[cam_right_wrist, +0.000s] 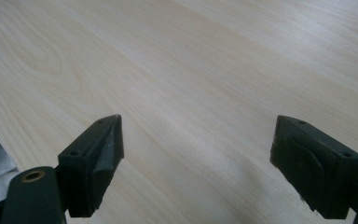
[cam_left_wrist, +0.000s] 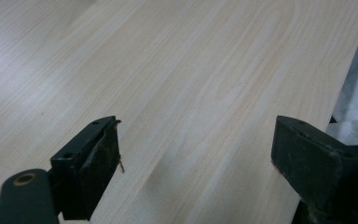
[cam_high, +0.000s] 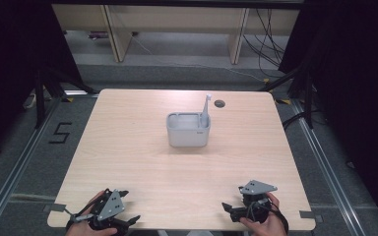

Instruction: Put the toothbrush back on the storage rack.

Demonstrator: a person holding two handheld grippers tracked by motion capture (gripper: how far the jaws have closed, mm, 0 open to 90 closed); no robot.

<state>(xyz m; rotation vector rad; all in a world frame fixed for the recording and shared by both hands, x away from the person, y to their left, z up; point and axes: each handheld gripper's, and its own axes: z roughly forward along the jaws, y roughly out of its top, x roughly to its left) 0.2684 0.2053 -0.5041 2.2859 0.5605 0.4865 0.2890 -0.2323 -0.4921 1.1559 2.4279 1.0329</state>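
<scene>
While both the left gripper (cam_high: 128, 220) and right gripper (cam_high: 227, 208) rest spread and empty at the table's (cam_high: 128, 147) near edge, nothing looks begun; next comes a forward reach to the grey bin (cam_high: 188, 130) mid-table, toward its far edge, its white utensil (cam_high: 205, 108) upright.

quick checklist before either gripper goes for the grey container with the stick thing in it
1. Left gripper open, nothing between its fingers: ok.
2. Right gripper open, nothing between its fingers: ok.
3. Grey container upright near the middle of the table: ok.
4. White tool leaning out of the container's right side, free to grasp: ok.
5. Bare tabletop between both grippers and the container: ok.
6. What else lies inside the container: cannot tell.
</scene>
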